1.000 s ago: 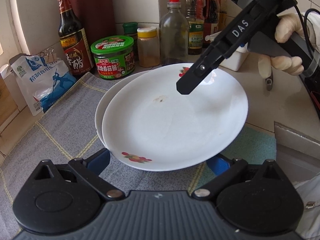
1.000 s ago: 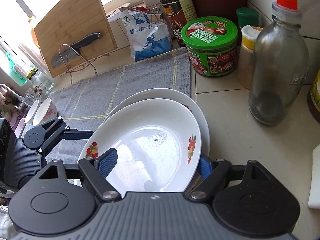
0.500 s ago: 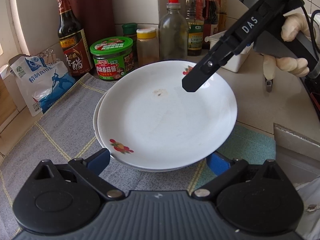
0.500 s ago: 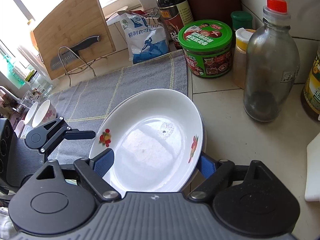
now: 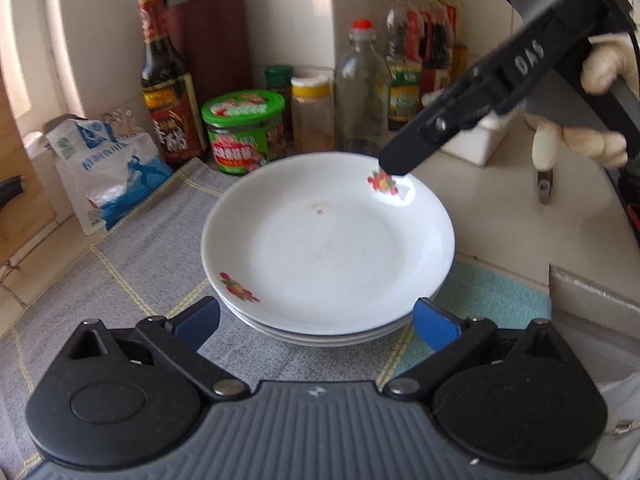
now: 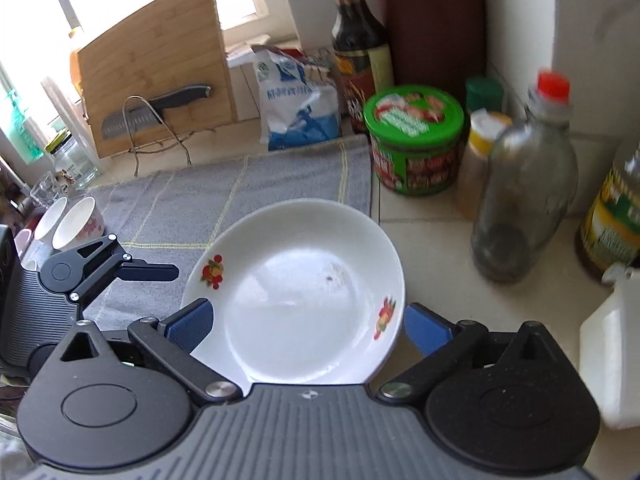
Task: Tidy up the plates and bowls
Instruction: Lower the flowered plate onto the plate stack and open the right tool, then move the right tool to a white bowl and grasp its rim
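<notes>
A stack of shallow white ceramic plates with small red fruit prints [image 5: 328, 248] rests on a grey checked cloth [image 5: 132, 264] spread over the pale tiled counter [image 5: 492, 216], and it lies directly ahead of the left gripper [image 5: 316, 320], between the tips of its blue-padded jaws. Those jaws stand apart, one pad on each side of the stack's near rim, neither pressing on it. The right gripper [image 6: 308, 322], held by a hand in a pale glove [image 5: 588, 112], reaches in from beyond the far right of the left jaws; its jaws are opening and now stand wide, with the top plate between them and both blue pads clear of the rim. In the left wrist view one black finger of the right gripper hangs just above the far rim of the top plate, over a fruit print. Beyond the plates, further ahead of the left jaws, a round tub with a green lid [image 5: 244, 132] stands beside a dark glass sauce bottle with a red and gold label [image 5: 166, 92], a yellow-capped spice jar [image 5: 312, 114] and a clear glass bottle with a red cap [image 5: 362, 92]. To the far left of those jaws a white and blue plastic bag [image 5: 108, 168] leans near the wall. From the right wrist view, ahead and to the left of the right jaws, a bamboo cutting board [image 6: 152, 64] stands upright with a dark kitchen knife [image 6: 156, 108] on a wire rack in front of it, and two white cups with pink flowers [image 6: 72, 220] sit at the cloth's far left edge.
</notes>
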Motion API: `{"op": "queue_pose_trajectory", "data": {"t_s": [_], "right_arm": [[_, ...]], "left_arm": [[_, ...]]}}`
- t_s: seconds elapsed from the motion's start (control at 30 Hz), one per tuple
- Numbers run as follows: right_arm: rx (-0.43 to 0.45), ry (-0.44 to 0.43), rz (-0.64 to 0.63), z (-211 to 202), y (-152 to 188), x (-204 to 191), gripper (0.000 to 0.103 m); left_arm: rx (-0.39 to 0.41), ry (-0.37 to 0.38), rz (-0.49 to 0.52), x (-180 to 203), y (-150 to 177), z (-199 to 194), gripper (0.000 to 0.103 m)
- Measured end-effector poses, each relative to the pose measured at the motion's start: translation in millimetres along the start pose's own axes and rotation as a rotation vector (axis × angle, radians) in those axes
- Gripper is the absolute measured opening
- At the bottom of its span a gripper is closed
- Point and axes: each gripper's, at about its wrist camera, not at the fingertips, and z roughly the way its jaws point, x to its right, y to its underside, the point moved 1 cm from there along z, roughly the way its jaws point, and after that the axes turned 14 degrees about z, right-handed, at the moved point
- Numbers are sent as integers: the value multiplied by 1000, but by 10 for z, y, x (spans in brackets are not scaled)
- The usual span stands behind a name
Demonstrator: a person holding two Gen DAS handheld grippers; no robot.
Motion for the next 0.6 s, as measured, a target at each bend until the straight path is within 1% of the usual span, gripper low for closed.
{"op": "queue_pose_trajectory", "data": {"t_s": [0.17, 0.23, 0.33, 0.47, 0.6], "right_arm": [[76, 45, -103, -37, 49, -220, 103], [107, 38, -125, -54, 49, -287, 103], [144, 10, -143, -55, 28, -358, 103], [152, -25, -159, 14, 0, -413, 103], [148, -52, -172, 109, 6, -467, 103]], "left_arm": [[58, -92, -41, 16, 12, -213, 102], [61, -123, -62, 21, 22, -275, 102], [78, -160, -119, 19, 54, -373, 102], [66, -229, -192, 34, 104, -486, 102], [27, -280, -237, 54, 197, -578, 102]]}}
